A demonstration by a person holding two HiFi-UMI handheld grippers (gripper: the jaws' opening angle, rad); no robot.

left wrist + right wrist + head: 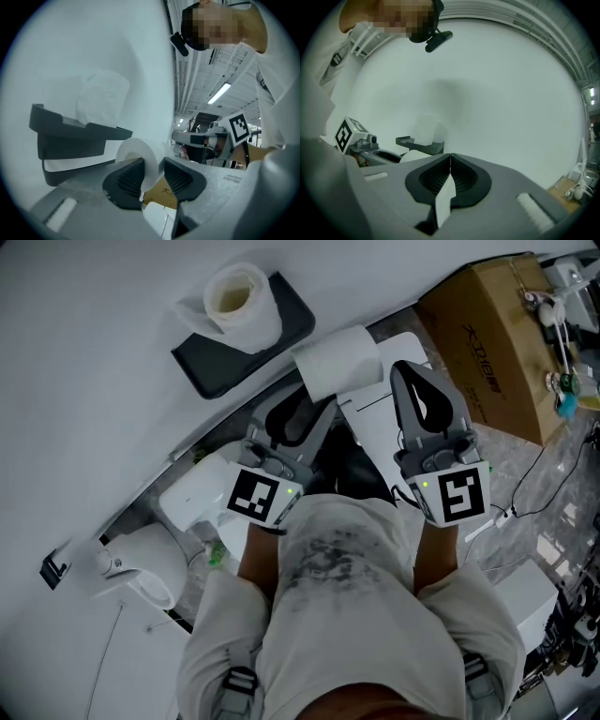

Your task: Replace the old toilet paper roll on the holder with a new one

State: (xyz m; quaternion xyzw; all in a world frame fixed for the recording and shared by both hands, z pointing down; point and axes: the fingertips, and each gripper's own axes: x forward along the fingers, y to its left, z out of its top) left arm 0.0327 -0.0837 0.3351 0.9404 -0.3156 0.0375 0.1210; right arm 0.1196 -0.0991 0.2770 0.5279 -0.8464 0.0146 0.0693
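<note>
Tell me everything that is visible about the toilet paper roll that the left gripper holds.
The toilet paper roll is white and thick, of soft wound paper, and it looks full. Its round end with a centre hole shows in the left gripper view. It is held up in the air, close to the lower corner of the dark holder on the wall; I cannot tell if they touch. The left gripper holds it, with its jaws closed on the wall of the roll.

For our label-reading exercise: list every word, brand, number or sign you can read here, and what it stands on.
Cardboard box: dark printed characters, too blurred to read.
Marker cubes: black-and-white square patterns only, no words.
Nothing else shows any text.
</note>
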